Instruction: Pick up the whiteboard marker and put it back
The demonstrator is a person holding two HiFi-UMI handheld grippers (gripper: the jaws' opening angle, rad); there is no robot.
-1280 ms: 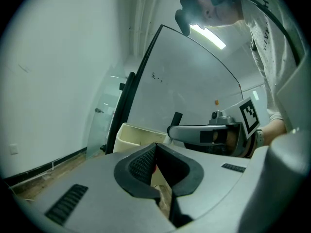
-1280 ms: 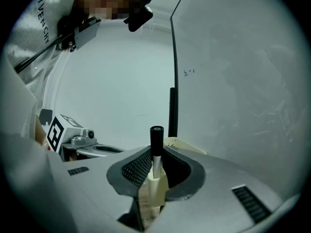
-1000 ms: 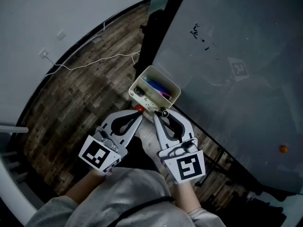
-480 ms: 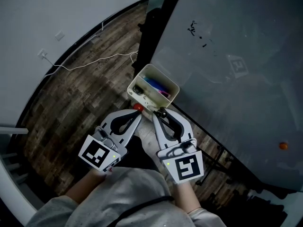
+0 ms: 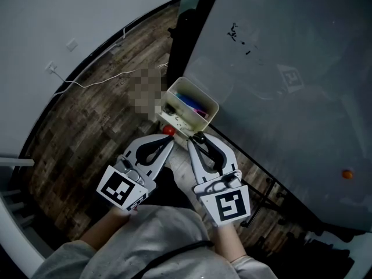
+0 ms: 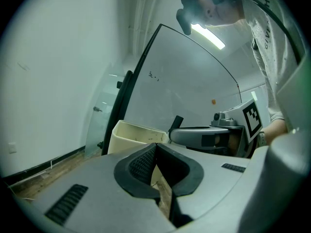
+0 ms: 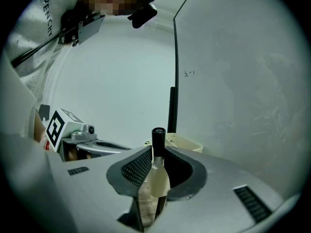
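Note:
A whiteboard marker (image 7: 158, 178) with a white body and a black cap (image 5: 200, 137) stands upright between the jaws of my right gripper (image 7: 154, 152), which is shut on it. In the head view the right gripper (image 5: 195, 142) points at the near corner of a cream tray (image 5: 212, 106) fixed to the whiteboard (image 5: 279, 68). Blue and purple markers (image 5: 192, 104) lie in the tray. My left gripper (image 5: 168, 142) sits beside the right one, also just short of the tray. Its jaws (image 6: 155, 149) meet at the tips with nothing between them. A small red thing (image 5: 168, 130) shows at its tip.
The whiteboard leans on a dark frame (image 5: 186, 34) over a wooden floor (image 5: 87, 121). A white cable (image 5: 99, 81) runs across the floor to a wall socket (image 5: 53, 66). An orange magnet (image 5: 347, 174) sticks low on the board. A white wall is at the left.
Both grippers stay where they were, the marker still held in the right one. Only the head view has shifted a little.

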